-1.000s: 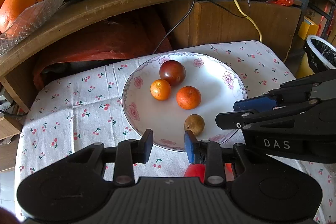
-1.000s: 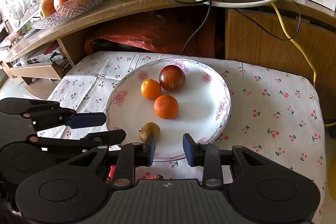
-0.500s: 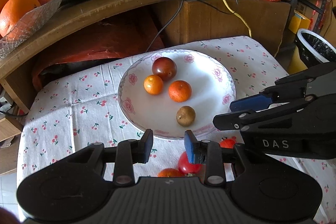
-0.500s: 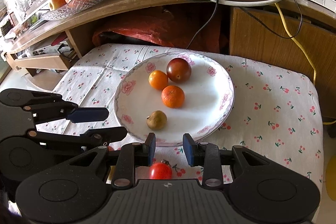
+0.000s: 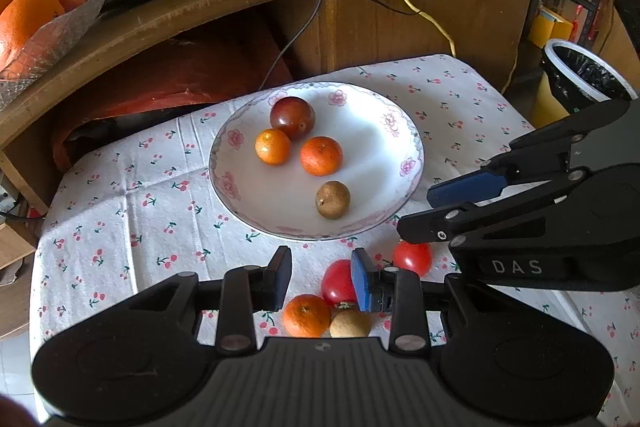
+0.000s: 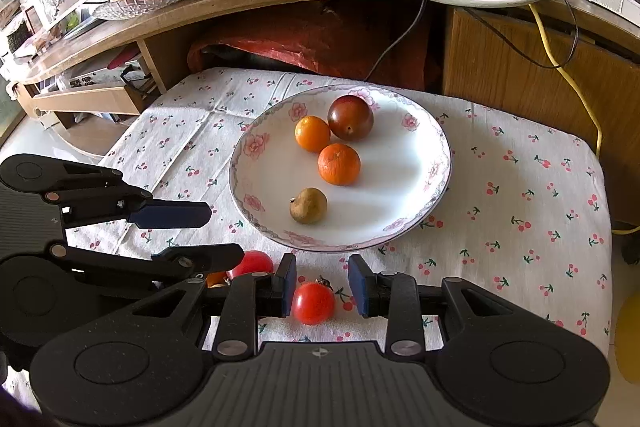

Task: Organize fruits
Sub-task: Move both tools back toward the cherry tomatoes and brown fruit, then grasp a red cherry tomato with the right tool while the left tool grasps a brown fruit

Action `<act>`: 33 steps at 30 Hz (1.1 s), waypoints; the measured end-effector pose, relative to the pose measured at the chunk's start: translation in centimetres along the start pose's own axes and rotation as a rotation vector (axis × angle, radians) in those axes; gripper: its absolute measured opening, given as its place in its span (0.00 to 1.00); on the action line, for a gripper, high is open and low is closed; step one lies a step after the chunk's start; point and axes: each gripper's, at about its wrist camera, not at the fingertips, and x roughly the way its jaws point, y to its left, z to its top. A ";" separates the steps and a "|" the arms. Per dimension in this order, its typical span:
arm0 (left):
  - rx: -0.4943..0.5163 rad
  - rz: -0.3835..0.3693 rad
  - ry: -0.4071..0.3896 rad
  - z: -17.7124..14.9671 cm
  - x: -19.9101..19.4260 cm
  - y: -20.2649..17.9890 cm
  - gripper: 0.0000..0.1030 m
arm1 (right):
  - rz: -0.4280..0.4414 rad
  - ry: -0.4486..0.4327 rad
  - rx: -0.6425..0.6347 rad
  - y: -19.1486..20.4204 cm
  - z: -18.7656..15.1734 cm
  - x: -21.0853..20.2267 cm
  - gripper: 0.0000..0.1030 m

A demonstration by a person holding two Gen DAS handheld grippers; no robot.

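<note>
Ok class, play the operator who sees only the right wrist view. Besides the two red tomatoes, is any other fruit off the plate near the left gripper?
Observer: Yes. The left wrist view shows a small orange on the cloth, close by the left gripper.
Operator: Only that one?
Observer: No, a tan round fruit lies right against it, on its right.
Operator: Anything off to my right that I should avoid?
Observer: A white-rimmed bin with a black liner stands past the cloth's right edge.
</note>
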 end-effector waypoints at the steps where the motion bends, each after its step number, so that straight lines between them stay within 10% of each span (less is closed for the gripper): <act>1: 0.004 -0.003 0.001 -0.1 -0.1 -0.1 0.39 | -0.002 0.003 -0.004 0.1 -0.1 0.0 0.26; 33: 0.048 -0.034 0.024 -2.0 -0.6 0.1 0.43 | 0.001 0.055 -0.078 1.3 -0.8 1.1 0.31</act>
